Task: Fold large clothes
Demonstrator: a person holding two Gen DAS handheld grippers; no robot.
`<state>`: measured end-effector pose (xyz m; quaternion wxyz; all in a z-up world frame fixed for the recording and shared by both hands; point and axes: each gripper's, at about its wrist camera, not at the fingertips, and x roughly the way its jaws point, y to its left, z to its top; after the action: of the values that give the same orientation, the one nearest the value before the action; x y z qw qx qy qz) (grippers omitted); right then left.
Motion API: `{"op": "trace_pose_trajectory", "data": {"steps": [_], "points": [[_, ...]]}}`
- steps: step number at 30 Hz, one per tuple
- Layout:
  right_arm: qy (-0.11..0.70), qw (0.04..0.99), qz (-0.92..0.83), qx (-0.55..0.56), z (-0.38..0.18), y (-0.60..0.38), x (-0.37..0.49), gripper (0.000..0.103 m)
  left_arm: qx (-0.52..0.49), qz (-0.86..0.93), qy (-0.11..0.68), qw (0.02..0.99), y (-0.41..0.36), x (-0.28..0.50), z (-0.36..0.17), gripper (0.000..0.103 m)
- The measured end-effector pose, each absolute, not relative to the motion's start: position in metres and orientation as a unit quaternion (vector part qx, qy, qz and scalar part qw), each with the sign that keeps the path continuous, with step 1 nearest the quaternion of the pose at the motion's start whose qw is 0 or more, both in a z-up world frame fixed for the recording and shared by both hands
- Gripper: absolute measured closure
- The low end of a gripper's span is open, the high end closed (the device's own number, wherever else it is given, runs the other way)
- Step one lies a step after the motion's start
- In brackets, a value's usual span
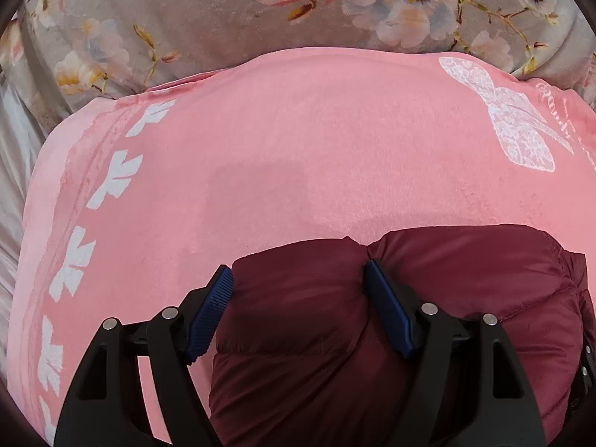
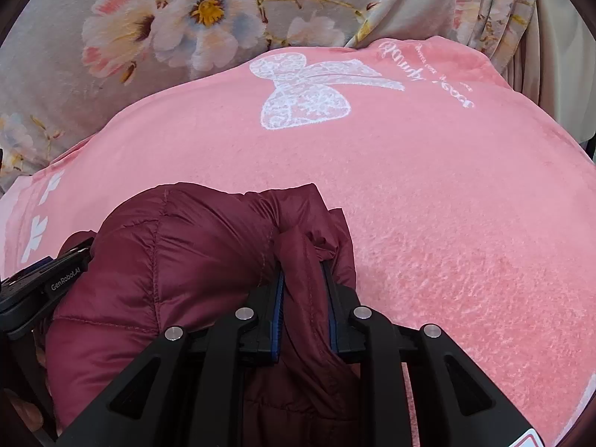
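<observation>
A maroon quilted puffer jacket (image 1: 316, 316) lies bunched on a pink blanket (image 1: 298, 149) at the near edge. My left gripper (image 1: 298, 279) is open, its blue pads (image 1: 210, 309) spread to either side of a puffy fold of the jacket, fabric between them. In the right wrist view the jacket (image 2: 167, 260) fills the lower left. My right gripper (image 2: 302, 272) is shut on a pinched fold of the jacket's edge. The left gripper's black body (image 2: 44, 279) shows at the left edge, behind the jacket.
The pink blanket (image 2: 447, 205) carries a white lace bow print (image 2: 305, 97), script lettering (image 2: 439, 70) and a row of white leaf shapes (image 1: 115, 175). A grey floral bedcover (image 1: 223, 18) lies beyond it. Pale fabric (image 1: 15, 186) hangs at the left.
</observation>
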<state>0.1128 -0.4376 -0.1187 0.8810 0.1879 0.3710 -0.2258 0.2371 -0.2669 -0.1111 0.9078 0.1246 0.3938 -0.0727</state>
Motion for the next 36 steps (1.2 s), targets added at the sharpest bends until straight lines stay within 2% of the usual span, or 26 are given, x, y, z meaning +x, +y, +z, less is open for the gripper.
{"op": "trace_pose_trajectory", "data": {"steps": [29,33,36], "points": [[0.361,0.883,-0.223,0.199,-0.120,-0.438,0.112,0.083,0.145,-0.053,0.369,0.917,-0.274,0.233,-0.116,0.031],[0.349,0.883,-0.195,0.247,-0.124,-0.452,0.106,0.082,0.137,-0.056,0.374,0.916,-0.272,0.234,-0.115,0.029],[0.333,0.869,-0.161,0.329,-0.127,-0.475,0.092,0.081,0.113,-0.072,0.389,0.911,-0.264,0.238,-0.113,0.027]]}}
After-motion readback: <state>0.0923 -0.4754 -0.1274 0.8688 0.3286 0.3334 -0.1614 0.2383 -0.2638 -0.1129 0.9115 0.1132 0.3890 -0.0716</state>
